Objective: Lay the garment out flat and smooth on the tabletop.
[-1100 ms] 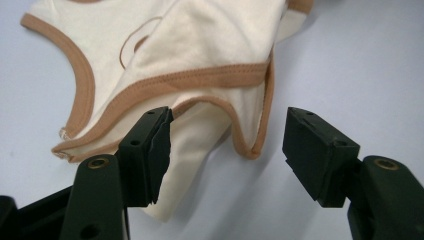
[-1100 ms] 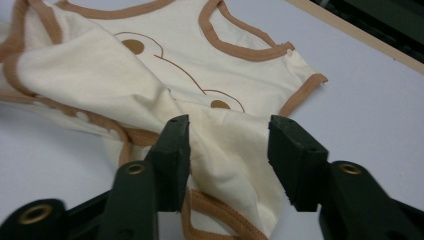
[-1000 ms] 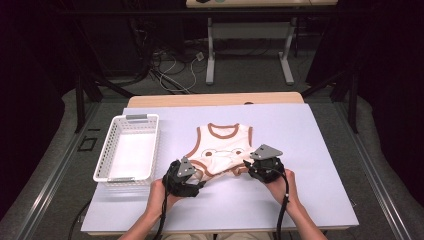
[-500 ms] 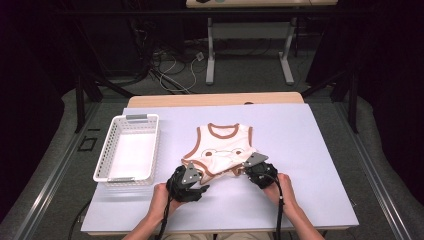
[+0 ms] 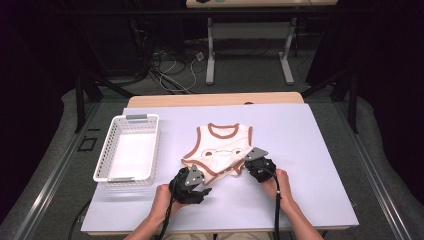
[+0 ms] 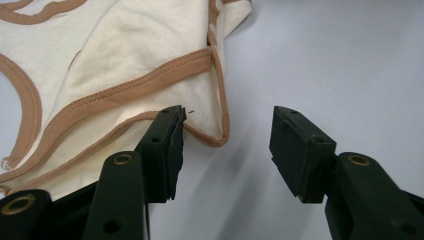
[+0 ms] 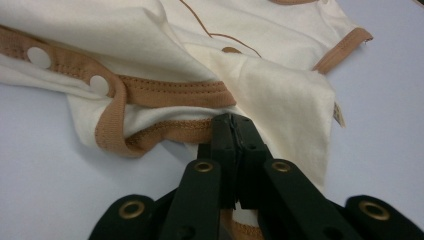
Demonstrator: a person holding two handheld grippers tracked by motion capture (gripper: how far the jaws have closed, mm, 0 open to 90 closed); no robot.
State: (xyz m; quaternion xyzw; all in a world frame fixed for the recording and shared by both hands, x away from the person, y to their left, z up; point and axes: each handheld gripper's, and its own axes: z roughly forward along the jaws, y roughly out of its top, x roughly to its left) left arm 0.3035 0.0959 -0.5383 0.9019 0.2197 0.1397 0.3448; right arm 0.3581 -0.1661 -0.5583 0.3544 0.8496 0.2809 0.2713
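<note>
The cream cotton bodysuit with tan trim (image 5: 220, 150) is pinched at lower centre by the right gripper (image 7: 234, 125); the left gripper (image 6: 227, 142), just reopened slightly, is held spread, one jaw touching the hem.

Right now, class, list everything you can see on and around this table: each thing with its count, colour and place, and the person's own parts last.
Baby bodysuit: one, cream with brown trim, middle of the table.
Basket: one, white, left of the bodysuit.
Table: one, pale top with a wooden far edge.
Cables: several, on the floor beyond the table.
Left gripper: one, black, open beside the bodysuit's corner.
Right gripper: one, black, shut on the bodysuit's hem.
Hands: two, at the near edge.
</note>
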